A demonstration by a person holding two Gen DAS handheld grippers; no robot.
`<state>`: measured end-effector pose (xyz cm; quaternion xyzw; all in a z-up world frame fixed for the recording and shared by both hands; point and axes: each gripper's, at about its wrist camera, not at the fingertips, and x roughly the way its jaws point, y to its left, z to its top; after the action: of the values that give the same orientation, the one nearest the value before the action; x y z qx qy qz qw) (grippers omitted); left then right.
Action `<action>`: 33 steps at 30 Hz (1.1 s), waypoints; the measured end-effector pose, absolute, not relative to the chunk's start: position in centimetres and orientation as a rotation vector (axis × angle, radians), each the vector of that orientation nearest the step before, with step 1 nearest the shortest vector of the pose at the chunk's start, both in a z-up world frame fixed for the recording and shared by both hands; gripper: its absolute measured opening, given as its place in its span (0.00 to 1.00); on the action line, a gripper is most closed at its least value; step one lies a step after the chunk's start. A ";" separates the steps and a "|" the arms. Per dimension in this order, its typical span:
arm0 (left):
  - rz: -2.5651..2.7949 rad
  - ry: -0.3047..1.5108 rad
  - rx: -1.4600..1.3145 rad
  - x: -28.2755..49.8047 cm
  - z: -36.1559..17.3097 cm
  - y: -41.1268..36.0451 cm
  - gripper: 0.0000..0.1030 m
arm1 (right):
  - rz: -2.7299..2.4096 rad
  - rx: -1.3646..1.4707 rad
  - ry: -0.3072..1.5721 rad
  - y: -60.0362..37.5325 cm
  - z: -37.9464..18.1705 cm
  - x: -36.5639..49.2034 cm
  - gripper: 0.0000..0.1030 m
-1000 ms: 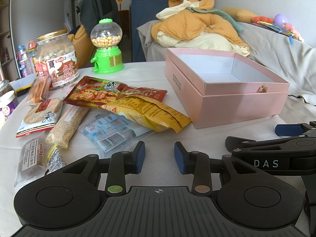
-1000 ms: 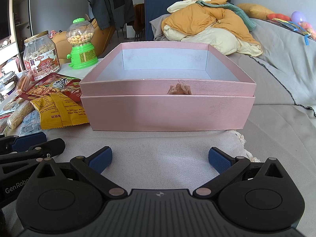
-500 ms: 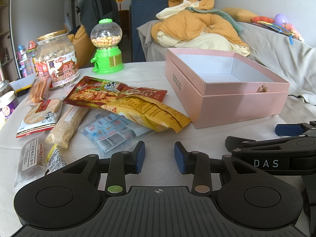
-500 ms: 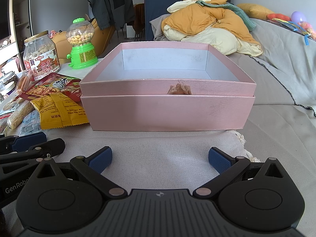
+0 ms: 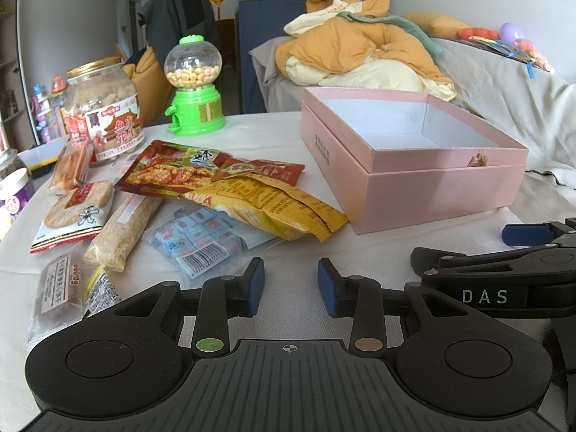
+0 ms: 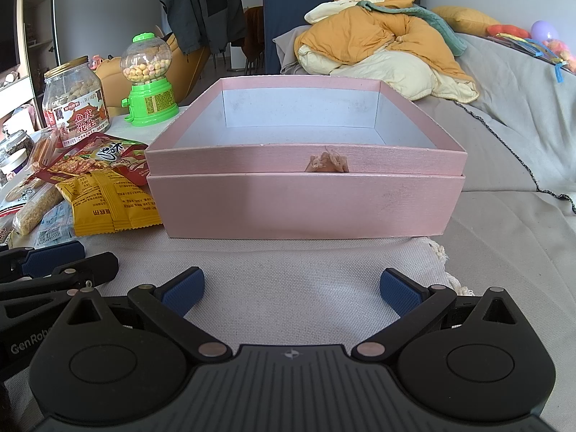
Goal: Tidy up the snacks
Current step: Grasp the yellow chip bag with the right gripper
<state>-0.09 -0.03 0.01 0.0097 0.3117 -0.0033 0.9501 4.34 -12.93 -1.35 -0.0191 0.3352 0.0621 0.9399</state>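
An empty pink box (image 5: 432, 194) (image 6: 302, 201) sits on the white tablecloth, straight ahead of my right gripper (image 6: 291, 289). That gripper is wide open with only cloth between its blue pads. My left gripper (image 5: 291, 284) rests beside it, its jaws a narrow gap apart and holding nothing. Just beyond it lies a spread of snacks: a yellow packet (image 5: 273, 205) (image 6: 108, 201), a red packet (image 5: 180, 171), a clear bag of blue sachets (image 5: 198, 237), a rice cracker (image 5: 75, 208), a grain bar (image 5: 122, 230) and a dark bar (image 5: 54, 291).
A peanut jar (image 5: 102, 108) and a green candy dispenser (image 5: 194, 90) stand at the back left of the table. A small purple-labelled jar (image 5: 12, 194) sits at the far left edge. A sofa with piled bedding (image 5: 360, 50) lies behind and right of the box.
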 end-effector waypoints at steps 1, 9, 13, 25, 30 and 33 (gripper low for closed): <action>-0.006 0.634 0.020 -0.1 0.0 0.0 0.38 | 0.127 -0.039 0.684 -12.9 -1.4 4.3 1.00; -0.033 0.633 -0.069 -0.4 0.3 1.3 0.37 | 0.155 -0.054 0.719 -13.0 -1.2 4.8 1.00; -0.043 0.627 -0.131 -1.8 1.5 3.2 0.37 | 0.242 -0.096 0.810 -13.5 -0.6 7.0 1.00; 0.020 0.612 -0.215 -3.5 3.7 11.2 0.36 | 0.566 -0.033 0.828 -11.8 1.6 9.3 1.00; -0.019 0.660 -0.168 -3.4 3.1 10.8 0.36 | 0.630 -0.003 0.854 -7.6 1.3 13.2 1.00; 0.000 0.683 -0.142 -4.0 3.1 10.8 0.36 | 0.678 0.010 0.885 -5.7 1.1 15.1 1.00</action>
<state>-4.00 10.85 3.12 -0.0695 0.3344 0.0000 0.9399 15.10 -5.70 1.07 0.0049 0.4198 0.3218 0.8487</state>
